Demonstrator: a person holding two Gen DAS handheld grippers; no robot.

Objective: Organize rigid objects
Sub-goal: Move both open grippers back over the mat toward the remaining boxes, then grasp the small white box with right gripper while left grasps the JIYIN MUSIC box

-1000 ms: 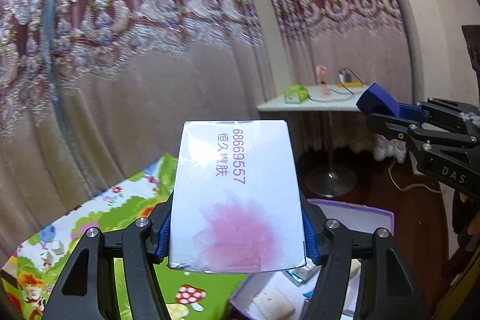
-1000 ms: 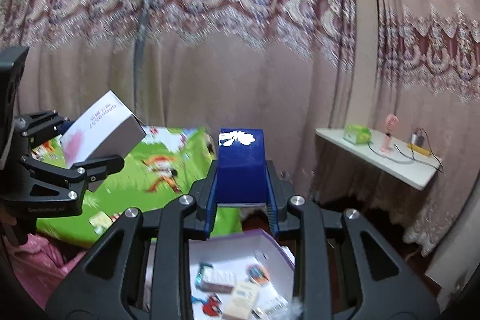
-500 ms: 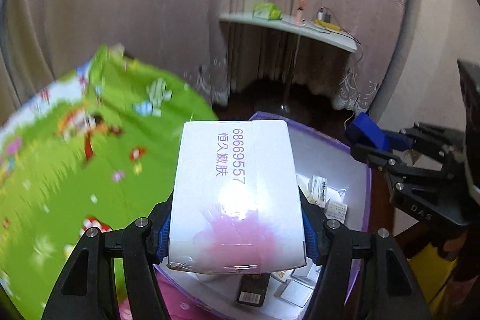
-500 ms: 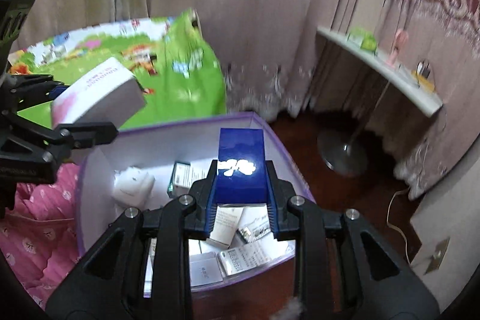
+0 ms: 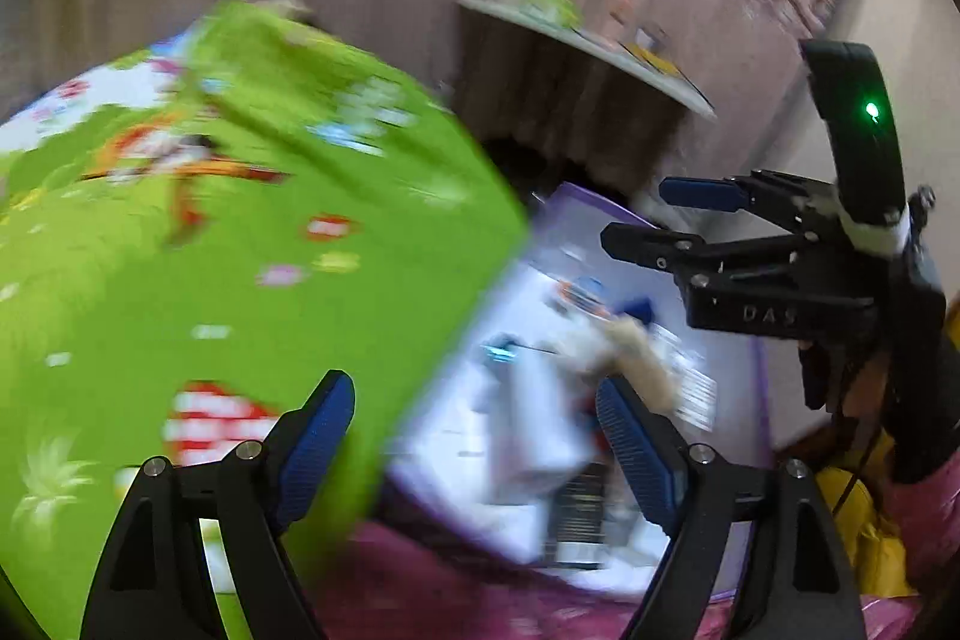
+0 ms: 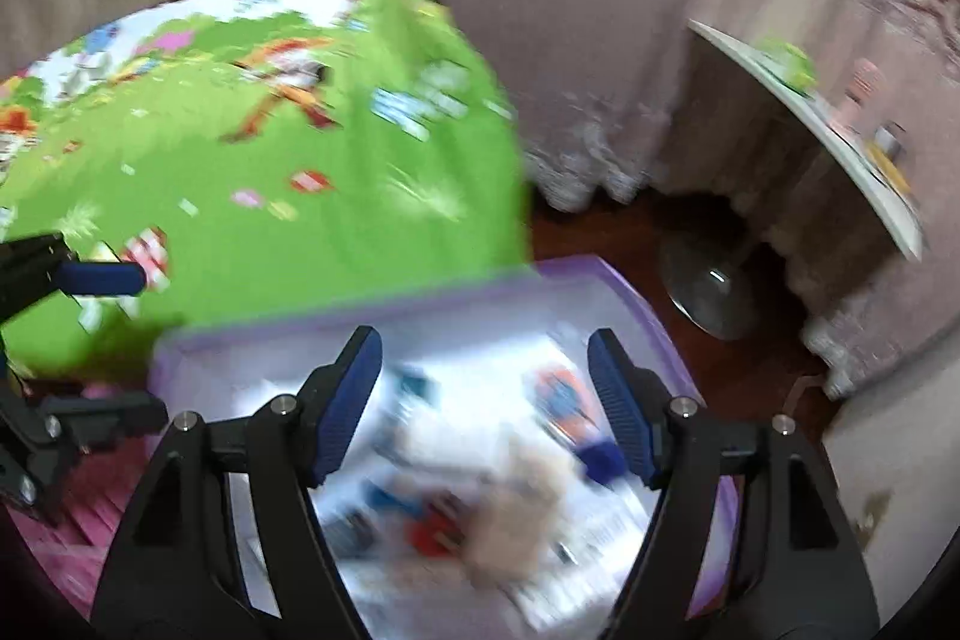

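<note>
Both views are motion-blurred. My left gripper (image 5: pixel 471 388) hangs over the purple-rimmed bin (image 5: pixel 576 193), jaws opening, nothing pressed between the blue pads. A blurred white box (image 5: pixel 528 418) lies below it in the bin. My right gripper (image 6: pixel 483 340) also points down into the bin (image 6: pixel 420 304) with jaws opening and empty. A dark blue box (image 6: pixel 603 460) lies among several small packets on the bin floor. The right gripper (image 5: pixel 642 217) shows at the right of the left wrist view. At the left edge of the right wrist view is the left gripper (image 6: pixel 144 340).
A green cartoon play mat (image 5: pixel 240 250) slopes up behind and left of the bin. Pink cloth (image 5: pixel 450 598) lies in front of the bin. A white side table (image 6: pixel 840 124) on a pedestal stands at the right before the curtains, over dark wood floor (image 6: pixel 600 238).
Both grippers have tipped down over the bin and opened. The white box has left the left jaws and the blue box the right jaws; both now lie in the bin.
</note>
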